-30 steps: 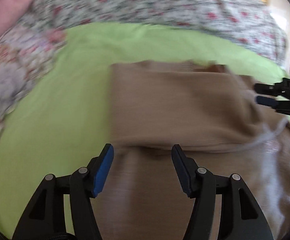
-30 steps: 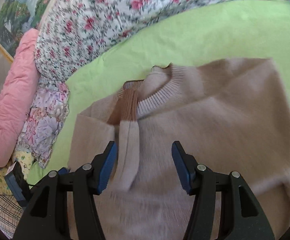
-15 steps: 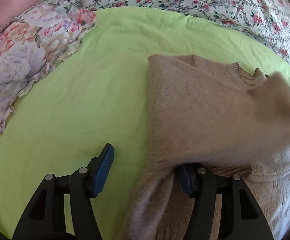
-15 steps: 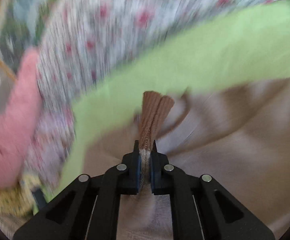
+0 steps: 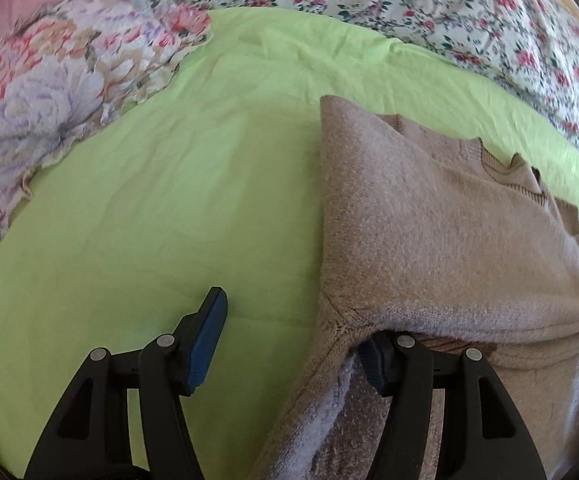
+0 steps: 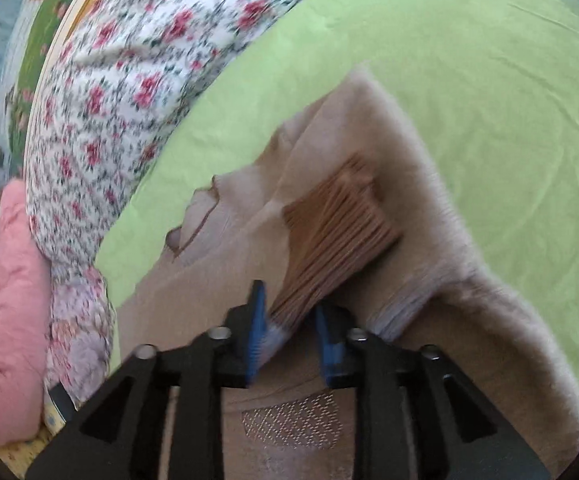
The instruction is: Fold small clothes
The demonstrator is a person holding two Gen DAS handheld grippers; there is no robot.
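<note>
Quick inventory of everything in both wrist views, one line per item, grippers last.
sweater: 1, beige knit, on the green sheet, one sleeve folded across the body
sleeve cuff: 1, brown ribbed, lying on the sweater just ahead of the right hand-held gripper
green sheet: 1, lime green, covers the bed under the sweater
floral duvet: 1, white with red flowers, along the far edge of the sheet
floral pillow: 1, pale purple and pink, far left of the sheet
pink quilt: 1, pink, beside the bedding, left edge of right view
left hand-held gripper: 1, black with blue pads, open, one finger under the sweater edge
right hand-held gripper: 1, black with blue pads, jaws opening, sleeve between them
</note>
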